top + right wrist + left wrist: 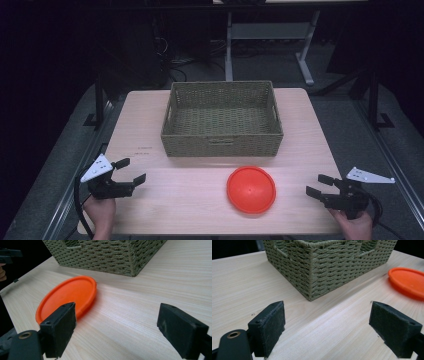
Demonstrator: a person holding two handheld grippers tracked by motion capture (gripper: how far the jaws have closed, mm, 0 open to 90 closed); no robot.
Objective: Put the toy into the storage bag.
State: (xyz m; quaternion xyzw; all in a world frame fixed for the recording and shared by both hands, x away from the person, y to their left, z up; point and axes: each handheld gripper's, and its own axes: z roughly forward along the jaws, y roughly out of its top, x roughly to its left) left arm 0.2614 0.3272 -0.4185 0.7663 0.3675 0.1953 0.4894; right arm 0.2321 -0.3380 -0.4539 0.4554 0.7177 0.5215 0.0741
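1. High view: noted orange disc [251, 189] lying flat on the wooden table [190, 210], just in front of the empty woven basket [222, 120], apart from it. Found left gripper [131, 171] at the table's left edge and right gripper [320, 183] at its right edge, both with jaws spread, nothing held; right gripper nearer the disc.
2. Left gripper view: saw jaws wide apart over bare wood, basket corner [312, 272] ahead, disc [408, 281] off to the right.
3. Right gripper view: saw jaws parted and empty, disc [67, 296] close ahead by the left jaw.
4. Judged as the start, approach pending. Next move likely called for closing in low on the disc's thin rim, then pinching.
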